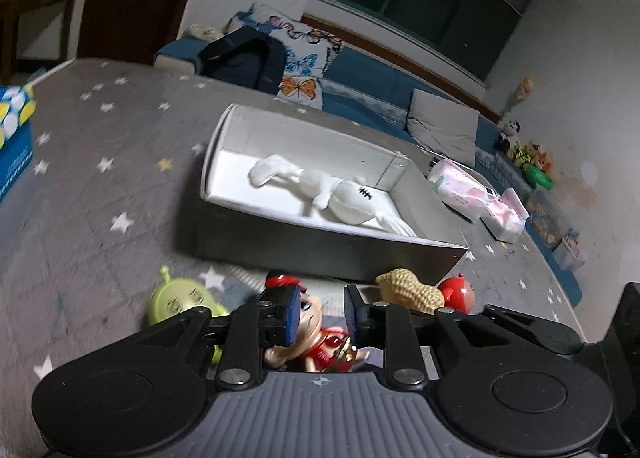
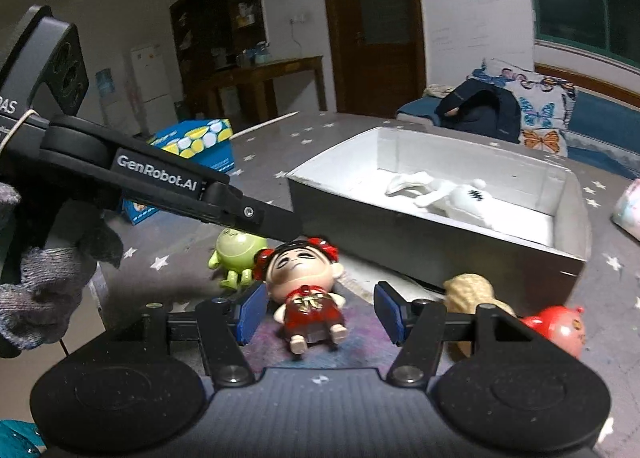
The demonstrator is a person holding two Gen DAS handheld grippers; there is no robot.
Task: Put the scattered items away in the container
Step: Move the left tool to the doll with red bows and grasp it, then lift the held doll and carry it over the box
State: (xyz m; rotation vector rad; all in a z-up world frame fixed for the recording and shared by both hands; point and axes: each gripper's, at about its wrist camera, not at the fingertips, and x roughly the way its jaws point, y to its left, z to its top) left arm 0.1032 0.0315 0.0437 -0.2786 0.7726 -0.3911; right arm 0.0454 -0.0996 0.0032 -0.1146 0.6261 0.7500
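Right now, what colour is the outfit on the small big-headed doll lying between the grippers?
Red with a gold bow, on the doll; clearest in the right wrist view.

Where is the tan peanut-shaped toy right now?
The tan peanut-shaped toy lies on the star-patterned mat, against the grey box's near wall, beside the red round toy.

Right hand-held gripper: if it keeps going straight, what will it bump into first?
Probably the doll. It lies on the mat right between the open fingers of the right hand-held gripper, though depth is hard to judge.
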